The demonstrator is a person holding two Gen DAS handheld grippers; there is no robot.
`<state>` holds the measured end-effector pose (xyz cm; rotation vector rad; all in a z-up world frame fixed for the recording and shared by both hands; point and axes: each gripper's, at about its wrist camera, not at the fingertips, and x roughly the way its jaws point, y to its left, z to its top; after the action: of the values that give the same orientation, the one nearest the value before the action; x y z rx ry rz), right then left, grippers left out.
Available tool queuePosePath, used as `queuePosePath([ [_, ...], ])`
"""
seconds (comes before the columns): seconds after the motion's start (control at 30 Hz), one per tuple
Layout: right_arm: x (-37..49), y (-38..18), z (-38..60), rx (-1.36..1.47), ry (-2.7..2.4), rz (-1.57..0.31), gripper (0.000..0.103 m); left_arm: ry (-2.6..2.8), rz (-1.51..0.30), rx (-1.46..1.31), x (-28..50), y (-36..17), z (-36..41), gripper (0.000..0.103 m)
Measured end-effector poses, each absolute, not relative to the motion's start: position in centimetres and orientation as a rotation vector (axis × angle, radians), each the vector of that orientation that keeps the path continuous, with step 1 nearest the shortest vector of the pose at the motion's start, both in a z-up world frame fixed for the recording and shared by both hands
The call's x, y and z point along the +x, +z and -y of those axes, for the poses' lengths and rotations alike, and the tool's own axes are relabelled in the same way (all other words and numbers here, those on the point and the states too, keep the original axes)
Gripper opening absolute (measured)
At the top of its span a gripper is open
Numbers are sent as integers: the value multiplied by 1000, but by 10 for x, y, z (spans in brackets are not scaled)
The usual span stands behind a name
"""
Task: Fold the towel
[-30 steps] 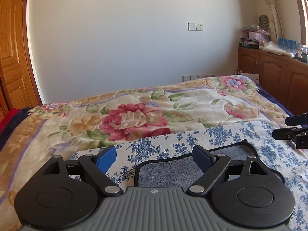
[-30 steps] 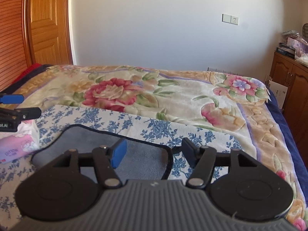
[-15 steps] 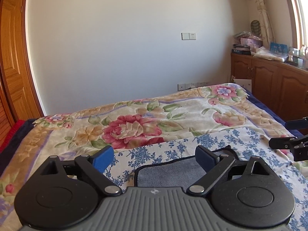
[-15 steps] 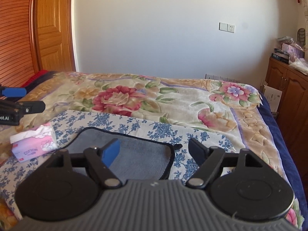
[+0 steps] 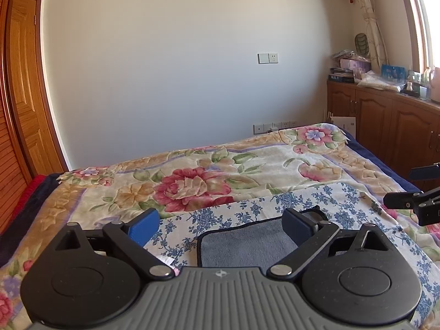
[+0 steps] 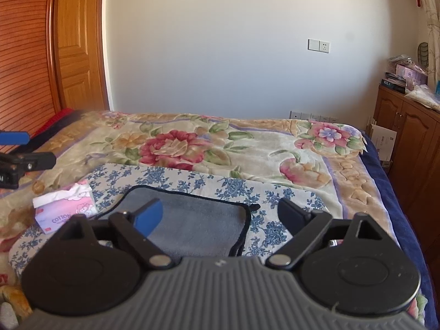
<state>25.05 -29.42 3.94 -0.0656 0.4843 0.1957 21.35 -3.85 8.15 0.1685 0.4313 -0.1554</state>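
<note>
Your left wrist camera sits just behind the left gripper (image 5: pixel 220 227), above the near edge of the bed (image 5: pixel 247 165), and faces across it toward the far wall (image 5: pixel 178 82). It is angled slightly right, so the cabinets (image 5: pixel 385 126) fill its right edge. Your right wrist camera sits behind the right gripper (image 6: pixel 220 216), also above the near edge and facing the same wall, angled slightly left so the wooden door (image 6: pixel 74 49) shows. Both views are near the gray towel (image 5: pixel 247 244), which lies just beyond the fingers. They share the towel, the floral blanket (image 6: pixel 192 143) and the wall switch (image 6: pixel 319 46). Each view catches the other gripper at its edge.
</note>
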Motion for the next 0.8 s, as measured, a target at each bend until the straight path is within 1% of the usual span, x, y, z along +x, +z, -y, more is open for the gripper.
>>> queuePosePath([
  [0.03,248,40,294,-64,195,-480,102,-156,-428,167,210,83,38,102],
  [0.07,245,41,294,-62,195,-472,103,-156,-425,166,206,83,38,103],
  [0.8,194,41,294,-46,211,-472,103,-139,-415,171,138,88,44,103],
])
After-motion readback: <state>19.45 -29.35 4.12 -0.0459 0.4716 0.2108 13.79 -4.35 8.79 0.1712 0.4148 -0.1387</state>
